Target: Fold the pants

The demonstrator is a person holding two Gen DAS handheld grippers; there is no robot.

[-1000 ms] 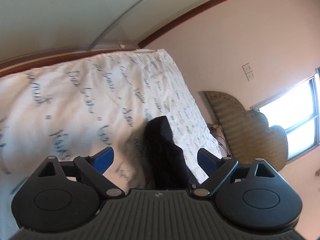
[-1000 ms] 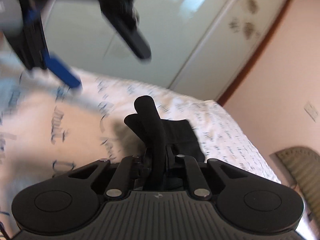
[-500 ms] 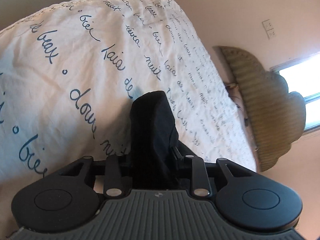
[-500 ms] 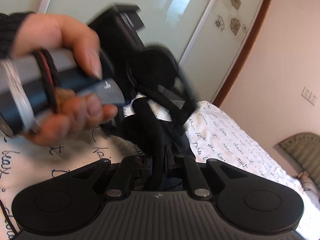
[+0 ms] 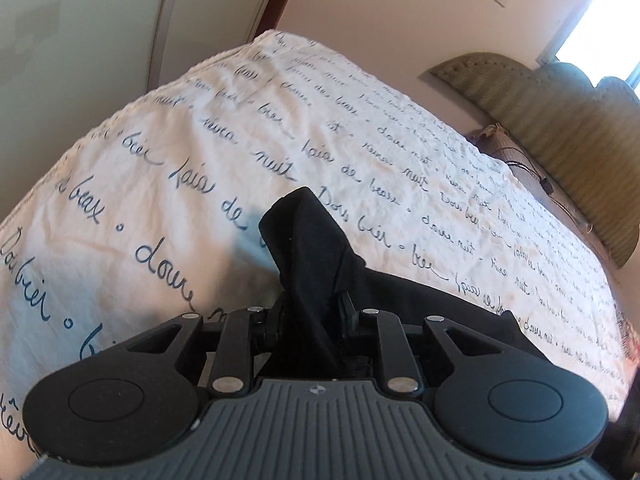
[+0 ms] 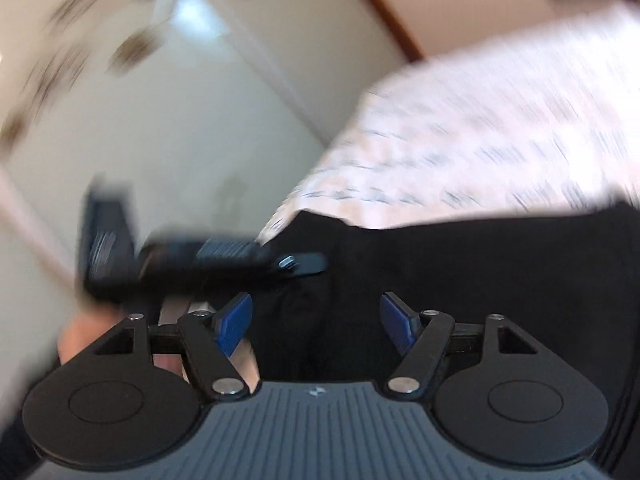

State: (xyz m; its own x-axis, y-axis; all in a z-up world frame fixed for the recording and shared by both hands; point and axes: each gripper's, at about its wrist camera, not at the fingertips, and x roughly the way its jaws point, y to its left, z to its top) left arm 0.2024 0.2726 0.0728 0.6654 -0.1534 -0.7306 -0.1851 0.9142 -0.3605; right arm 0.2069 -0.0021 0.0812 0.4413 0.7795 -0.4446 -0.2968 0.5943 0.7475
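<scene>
Since a second ago we passed the pants (image 5: pixel 316 248) across the bed (image 5: pixel 168 184); left gripper (image 5: pixel 310 312) jaws are closing, pinching a bunch; right gripper (image 6: pixel 316 328) jaws are opening, pads clear of cloth, free to regrasp.

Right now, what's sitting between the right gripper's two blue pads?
Only open air, with black pants lying behind the gap; the right gripper is opening and its pads touch nothing, per the blurred right wrist view.

Pants (image 5: pixel 308 248) on bed (image 5: pixel 200 168)
</scene>
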